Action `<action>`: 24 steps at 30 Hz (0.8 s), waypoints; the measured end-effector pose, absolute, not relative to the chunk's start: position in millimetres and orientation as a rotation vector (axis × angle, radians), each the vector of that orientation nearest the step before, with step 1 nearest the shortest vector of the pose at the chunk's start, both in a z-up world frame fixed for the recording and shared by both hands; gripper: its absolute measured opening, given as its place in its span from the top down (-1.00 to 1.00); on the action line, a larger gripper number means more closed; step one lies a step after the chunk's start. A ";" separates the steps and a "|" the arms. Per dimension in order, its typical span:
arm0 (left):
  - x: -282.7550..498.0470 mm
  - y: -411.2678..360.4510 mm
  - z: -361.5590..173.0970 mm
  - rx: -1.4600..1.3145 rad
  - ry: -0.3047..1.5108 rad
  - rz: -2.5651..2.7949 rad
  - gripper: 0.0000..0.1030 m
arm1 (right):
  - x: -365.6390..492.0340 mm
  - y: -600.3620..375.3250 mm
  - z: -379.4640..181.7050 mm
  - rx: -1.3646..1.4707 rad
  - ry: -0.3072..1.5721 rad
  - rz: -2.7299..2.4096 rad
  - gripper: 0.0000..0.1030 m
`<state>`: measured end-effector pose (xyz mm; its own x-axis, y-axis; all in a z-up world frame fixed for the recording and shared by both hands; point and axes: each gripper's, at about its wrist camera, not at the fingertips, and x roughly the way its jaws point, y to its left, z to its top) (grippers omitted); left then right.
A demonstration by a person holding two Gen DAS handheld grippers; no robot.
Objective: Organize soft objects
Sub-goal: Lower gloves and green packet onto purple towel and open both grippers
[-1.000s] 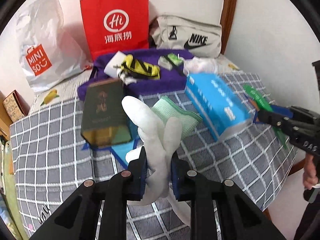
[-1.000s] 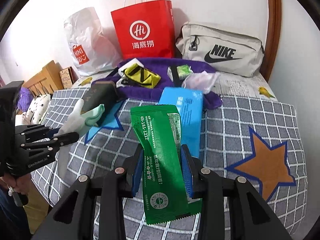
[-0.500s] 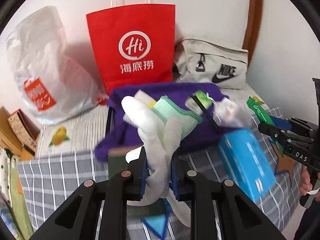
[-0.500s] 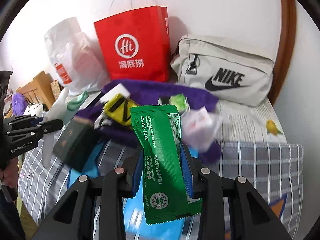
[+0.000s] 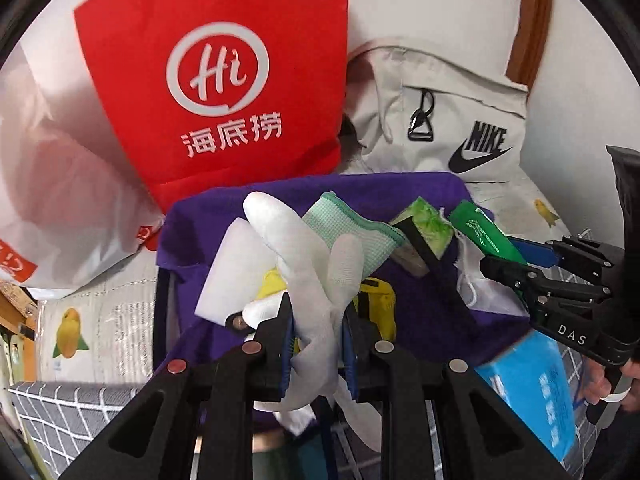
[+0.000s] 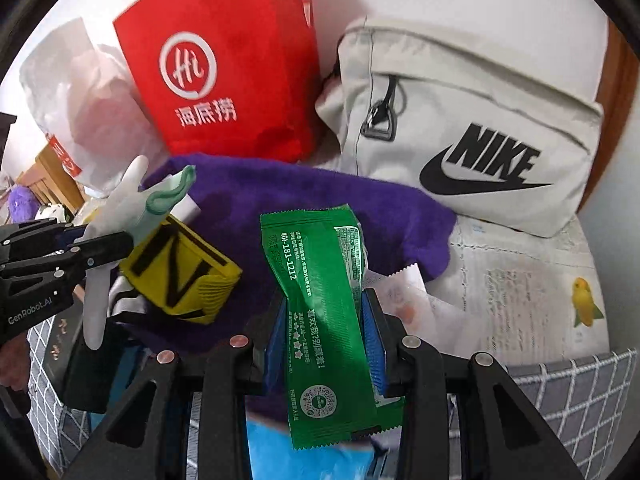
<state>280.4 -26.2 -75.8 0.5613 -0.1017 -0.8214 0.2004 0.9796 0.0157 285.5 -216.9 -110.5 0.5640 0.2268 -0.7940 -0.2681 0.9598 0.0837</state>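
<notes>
My left tool (image 5: pixel 316 344) is clamped on a white glove (image 5: pixel 310 280) whose green-edged cuff (image 5: pixel 352 236) flops up past the pads. Ahead of it and below lies a purple cloth (image 5: pixel 400 192) heaped with a yellow-and-black item (image 6: pixel 180 272) and a white packet (image 5: pixel 232 268). Behind the cloth stand a red paper bag (image 5: pixel 224 72) and, right of it, a beige Nike bag (image 6: pixel 472 132). My right tool (image 6: pixel 326 340) grips a green sachet (image 6: pixel 324 312) upright between its blue pads, over the cloth's near edge. A blue pack (image 5: pixel 532 392) lies under and between both tools.
</notes>
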 end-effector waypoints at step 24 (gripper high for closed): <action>183.2 -11.9 -7.6 0.076 0.865 -0.037 -0.38 | 194.5 -205.4 -52.0 -0.046 0.846 0.265 -0.42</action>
<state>183.2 -11.9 -7.6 0.6480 -0.0020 -0.7616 0.0636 0.9966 0.0515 194.5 -205.4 -52.0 0.6323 0.2132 -0.7448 -0.2500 0.9661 0.0643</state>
